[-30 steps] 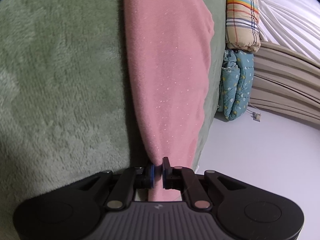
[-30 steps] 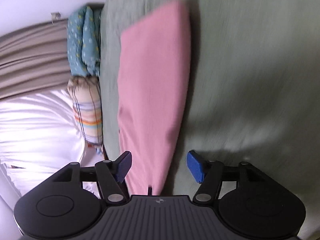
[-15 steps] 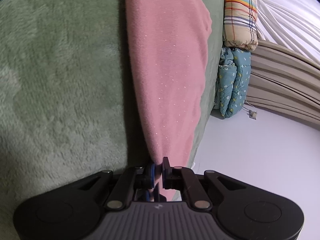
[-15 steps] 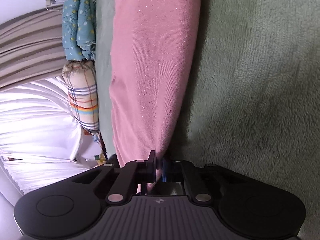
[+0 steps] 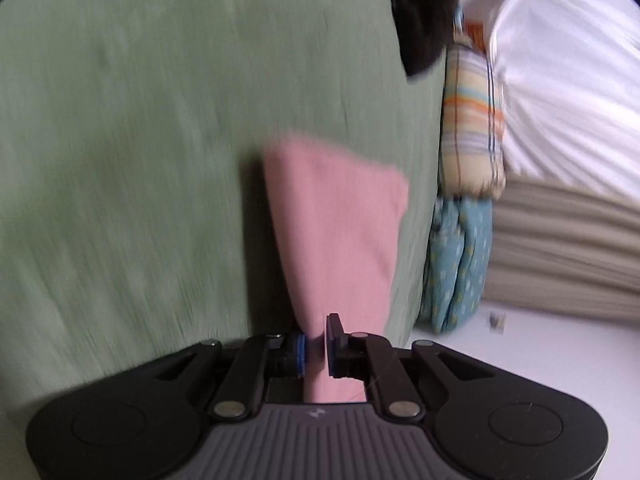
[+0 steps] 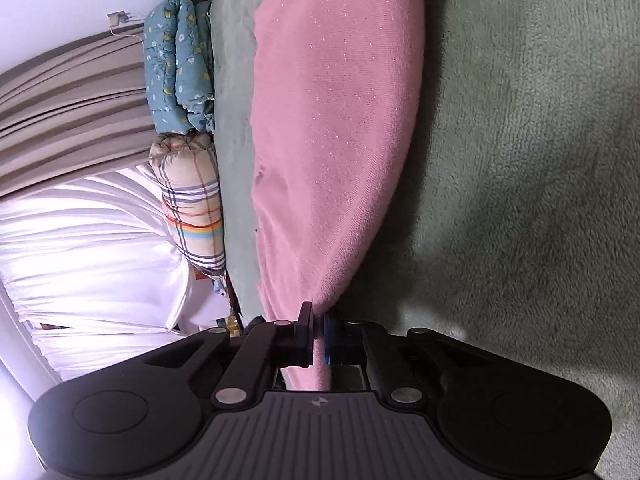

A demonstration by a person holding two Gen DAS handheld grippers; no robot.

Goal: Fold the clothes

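Left claw (image 5: pixel 316 346) was clenched on one end of the pink cloth (image 5: pixel 340 224), fabric pinched between its pads. The view was motion-blurred. The cloth ran away from the claw over the green fleece blanket (image 5: pixel 140 160) covering the bed, ending in a squared-off far edge. A dark shape (image 5: pixel 424 12) sat at the top of that view, too blurred to tell what it was.

Right claw (image 6: pixel 318 336) was also clenched on the pink cloth (image 6: pixel 336 120), gripping a bunched end; the cloth spread wide from there across the green fleece blanket (image 6: pixel 540 160), lifted slightly with shadow along its right edge.

Beside the bed: a rolled plaid quilt (image 6: pixel 192 208) and a folded teal floral quilt (image 6: pixel 180 64), touching each other, next to the blanket's edge. Beyond those, beige pleated curtains (image 6: pixel 72 112) and white sheer curtain (image 6: pixel 88 240).
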